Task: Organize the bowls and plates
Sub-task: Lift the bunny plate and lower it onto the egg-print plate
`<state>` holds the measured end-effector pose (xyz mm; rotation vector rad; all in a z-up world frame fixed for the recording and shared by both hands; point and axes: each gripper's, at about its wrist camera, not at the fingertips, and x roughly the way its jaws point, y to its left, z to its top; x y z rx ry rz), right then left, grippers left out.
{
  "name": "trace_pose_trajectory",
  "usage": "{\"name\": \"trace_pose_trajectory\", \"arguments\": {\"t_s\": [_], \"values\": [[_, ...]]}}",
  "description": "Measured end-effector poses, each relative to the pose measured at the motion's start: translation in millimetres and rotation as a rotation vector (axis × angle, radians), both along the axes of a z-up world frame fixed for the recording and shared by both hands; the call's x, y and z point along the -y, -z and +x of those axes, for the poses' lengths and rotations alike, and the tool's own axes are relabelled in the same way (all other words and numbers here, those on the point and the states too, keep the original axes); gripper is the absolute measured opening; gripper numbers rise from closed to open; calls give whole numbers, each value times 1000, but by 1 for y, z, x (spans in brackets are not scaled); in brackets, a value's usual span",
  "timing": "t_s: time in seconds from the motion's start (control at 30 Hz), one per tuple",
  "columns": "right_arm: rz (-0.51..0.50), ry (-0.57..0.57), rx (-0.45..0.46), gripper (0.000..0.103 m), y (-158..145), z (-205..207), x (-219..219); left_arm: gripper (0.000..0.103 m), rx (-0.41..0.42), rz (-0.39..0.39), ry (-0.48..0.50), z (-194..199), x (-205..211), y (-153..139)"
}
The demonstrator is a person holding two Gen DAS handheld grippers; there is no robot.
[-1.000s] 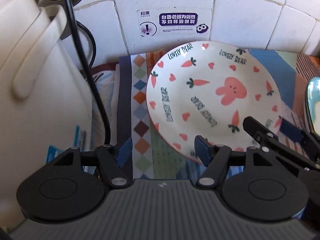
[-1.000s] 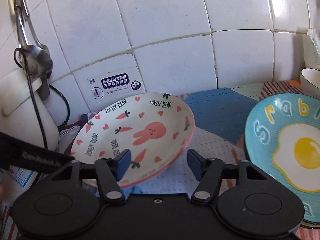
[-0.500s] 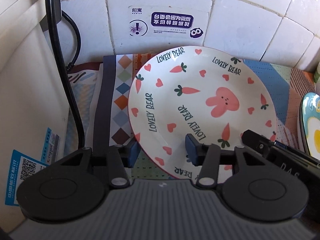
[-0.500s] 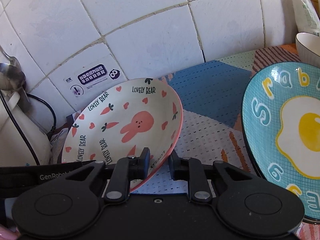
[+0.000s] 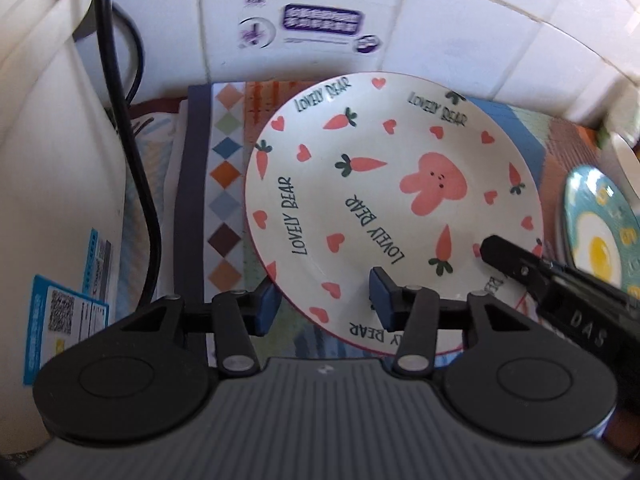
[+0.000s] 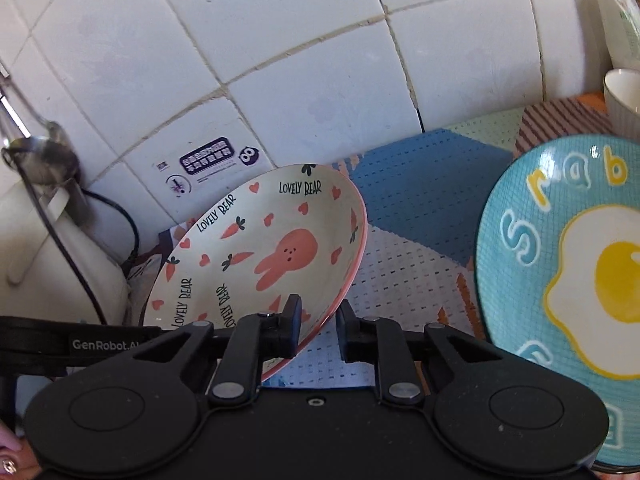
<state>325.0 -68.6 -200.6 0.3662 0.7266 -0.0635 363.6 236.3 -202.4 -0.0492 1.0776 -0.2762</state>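
Observation:
A white plate with pink rabbit, carrots and "LOVELY BEAR" lettering (image 5: 384, 208) lies on a patterned mat by the tiled wall. It also shows in the right wrist view (image 6: 264, 256), tilted up. My right gripper (image 6: 318, 322) is shut on its near right rim, one finger above and one below; it shows in the left wrist view too (image 5: 520, 268). My left gripper (image 5: 324, 300) is open, its jaws either side of the plate's near left rim. A blue plate with a fried egg picture (image 6: 572, 280) lies to the right.
A cream appliance (image 5: 44, 160) with a black cord (image 5: 132, 140) stands at the left. A white cup (image 6: 624, 96) sits at the far right beside the wall. The patterned mat (image 6: 420, 208) covers the counter.
My right gripper closed on the rabbit plate's rim and tipped that edge up. My left gripper moved in toward the plate's near left rim and stays open.

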Motion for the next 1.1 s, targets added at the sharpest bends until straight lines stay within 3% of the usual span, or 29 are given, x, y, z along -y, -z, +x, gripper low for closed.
{"name": "trace_pose_trajectory", "arguments": {"t_s": [0.17,0.63,0.83,1.1], "values": [[24,3,22,23,-10,-13,-3,46,24,-10,64,0,-2,-2],[-33,60,101,24,-61,-60,-49,45,51,-74,181,-6,-1,-6],[-39,102,110,24,-78,-78,-60,45,66,-100,251,-28,24,-29],[-58,127,103,25,-75,-96,-52,45,37,-118,284,-45,65,-34]]}}
